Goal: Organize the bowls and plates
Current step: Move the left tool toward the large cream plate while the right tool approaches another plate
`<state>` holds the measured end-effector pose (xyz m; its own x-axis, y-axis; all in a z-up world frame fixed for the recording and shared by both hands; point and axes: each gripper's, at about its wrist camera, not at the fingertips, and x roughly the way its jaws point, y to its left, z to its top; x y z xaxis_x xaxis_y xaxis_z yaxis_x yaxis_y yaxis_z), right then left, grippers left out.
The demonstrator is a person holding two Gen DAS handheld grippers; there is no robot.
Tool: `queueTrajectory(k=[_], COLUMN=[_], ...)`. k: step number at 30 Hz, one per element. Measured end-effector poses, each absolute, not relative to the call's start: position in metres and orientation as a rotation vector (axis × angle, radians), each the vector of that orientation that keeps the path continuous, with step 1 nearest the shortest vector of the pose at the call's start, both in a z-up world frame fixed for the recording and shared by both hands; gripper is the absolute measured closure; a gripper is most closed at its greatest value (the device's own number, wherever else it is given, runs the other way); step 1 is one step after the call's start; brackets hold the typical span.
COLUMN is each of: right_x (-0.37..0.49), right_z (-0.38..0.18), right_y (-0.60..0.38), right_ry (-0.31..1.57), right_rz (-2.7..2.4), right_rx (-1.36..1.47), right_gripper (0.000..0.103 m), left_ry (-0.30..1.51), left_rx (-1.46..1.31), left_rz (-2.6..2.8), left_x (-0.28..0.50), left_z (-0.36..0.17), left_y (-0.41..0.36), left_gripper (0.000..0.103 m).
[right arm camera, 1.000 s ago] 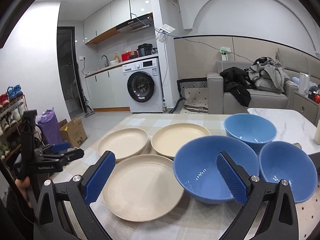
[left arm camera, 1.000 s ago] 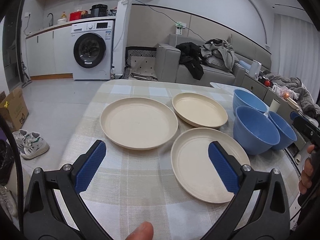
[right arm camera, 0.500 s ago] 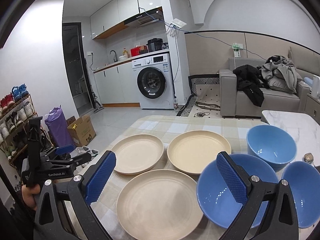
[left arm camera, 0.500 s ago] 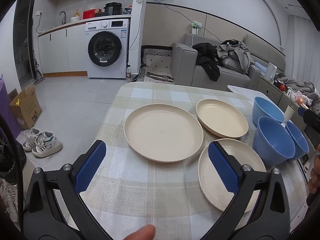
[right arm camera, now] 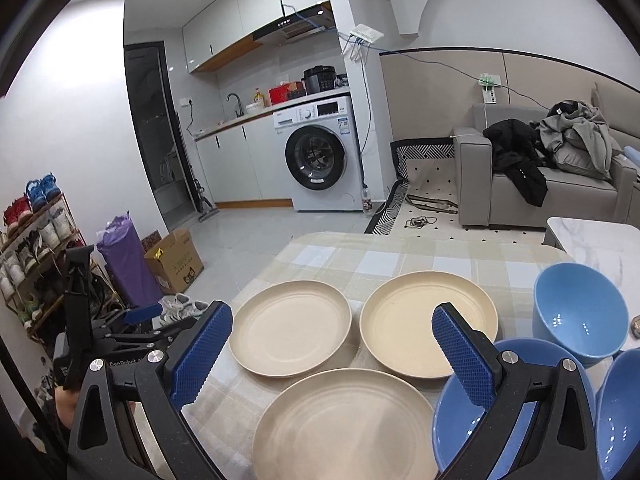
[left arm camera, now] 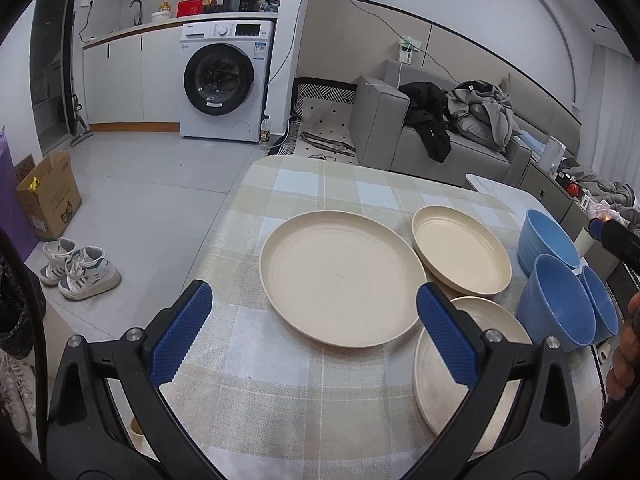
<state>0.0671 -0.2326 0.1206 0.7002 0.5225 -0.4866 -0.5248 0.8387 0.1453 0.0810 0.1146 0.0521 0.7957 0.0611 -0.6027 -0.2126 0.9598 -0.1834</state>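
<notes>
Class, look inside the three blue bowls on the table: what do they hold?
The far bowl shows a bare blue inside with only light reflections. The near bowl is partly covered by the right gripper, and the rightmost bowl is cut off, so those cannot be fully checked.

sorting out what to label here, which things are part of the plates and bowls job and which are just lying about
Part of the job:
- three cream plates
- three blue bowls
- left gripper and right gripper, both open and empty

Just lying about:
- sneakers
- cardboard box
- clothes on the sofa
- washing machine
</notes>
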Motion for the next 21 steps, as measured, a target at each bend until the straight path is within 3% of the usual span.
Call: queueTrajectory(k=[21], right_x=[0.153], right_z=[0.030], right_y=[-0.181], right_ry=[0.766], right_rz=[0.556], right_rx=[-0.038], right_gripper=[0.017], left_ry=[0.781], left_rx=[-0.293], left_rz=[0.205], left_x=[0.165], left_z=[-0.017], left_y=[0.142], left_gripper=[0.001])
